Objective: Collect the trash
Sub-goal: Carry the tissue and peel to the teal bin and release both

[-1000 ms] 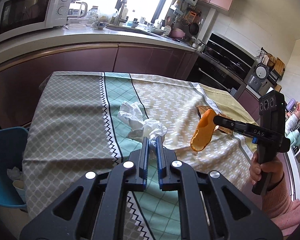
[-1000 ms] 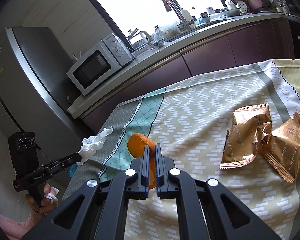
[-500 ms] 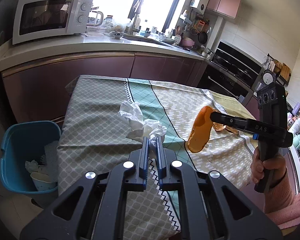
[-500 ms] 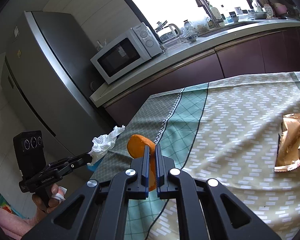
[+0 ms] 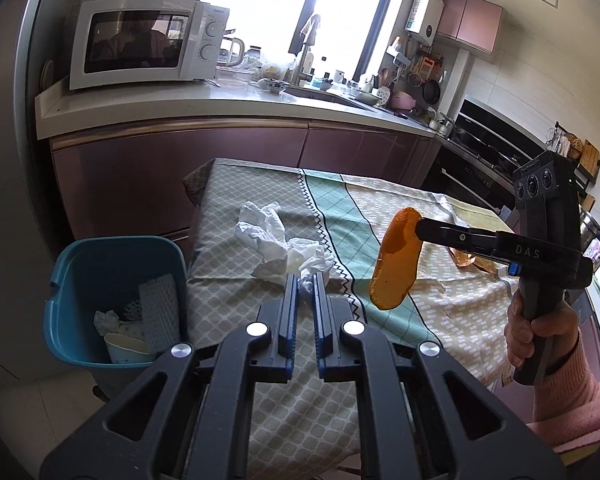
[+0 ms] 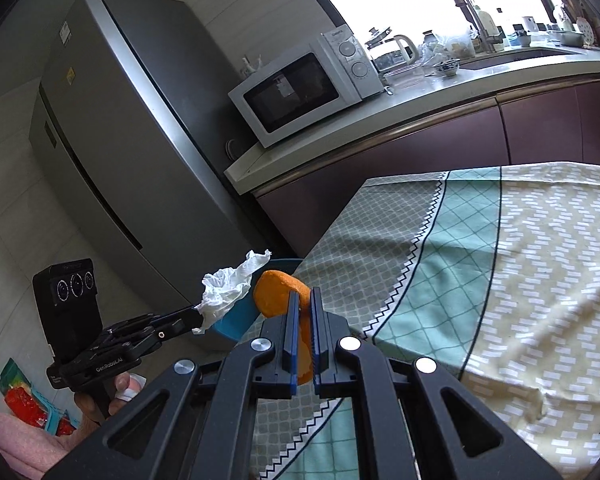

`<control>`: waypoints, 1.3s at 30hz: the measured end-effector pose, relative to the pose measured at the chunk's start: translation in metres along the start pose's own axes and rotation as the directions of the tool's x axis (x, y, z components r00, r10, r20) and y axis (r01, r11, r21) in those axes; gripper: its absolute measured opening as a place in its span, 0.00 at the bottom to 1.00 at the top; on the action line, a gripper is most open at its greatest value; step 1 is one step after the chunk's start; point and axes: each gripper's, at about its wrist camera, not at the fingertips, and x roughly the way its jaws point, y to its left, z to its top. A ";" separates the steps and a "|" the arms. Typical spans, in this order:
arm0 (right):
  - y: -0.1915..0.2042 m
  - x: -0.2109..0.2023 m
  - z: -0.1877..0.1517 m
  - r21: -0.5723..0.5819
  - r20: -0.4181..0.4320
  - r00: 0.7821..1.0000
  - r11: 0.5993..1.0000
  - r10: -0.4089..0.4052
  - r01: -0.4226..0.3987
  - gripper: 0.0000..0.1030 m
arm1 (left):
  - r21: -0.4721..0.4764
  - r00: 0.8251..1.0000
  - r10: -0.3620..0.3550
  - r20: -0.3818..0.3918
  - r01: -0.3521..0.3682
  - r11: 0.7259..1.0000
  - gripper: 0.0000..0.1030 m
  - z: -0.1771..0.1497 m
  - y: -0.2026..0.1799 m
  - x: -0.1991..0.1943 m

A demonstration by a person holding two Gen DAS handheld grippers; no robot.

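My left gripper [image 5: 306, 278] is shut on a crumpled white tissue [image 5: 278, 246] and holds it in the air over the table's left end; the tissue also shows in the right wrist view [image 6: 228, 294]. My right gripper [image 6: 304, 296] is shut on an orange peel [image 6: 278, 294], which hangs in the air in the left wrist view [image 5: 396, 260]. A blue trash bin [image 5: 80, 268] stands on the floor left of the table and holds paper trash and a cup. Its rim [image 6: 236, 324] peeks out behind the tissue and the peel.
The table has a patterned cloth [image 5: 452, 312] in grey, green and yellow. A shiny snack wrapper [image 5: 466, 260] lies on it behind my right gripper. A counter with a microwave [image 5: 140, 44] runs behind. A fridge [image 6: 120, 140] stands at the left.
Both grippers have moved back and left, from over the table to its left end near the bin. Each still holds its piece. The gold wrappers have left the right wrist view.
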 end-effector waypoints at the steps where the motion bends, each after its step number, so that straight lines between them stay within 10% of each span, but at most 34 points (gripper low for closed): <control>1: 0.004 0.004 0.000 -0.005 -0.005 1.000 1.000 0.007 -0.007 0.04 | -0.003 1.000 0.006 0.003 -0.006 1.000 0.08 0.000 0.003 -0.003; 39: 0.079 0.148 0.027 -0.066 -0.149 0.980 0.988 0.130 -0.141 0.04 | -0.146 0.981 0.193 -0.008 -0.192 0.970 0.08 -0.010 0.112 -0.021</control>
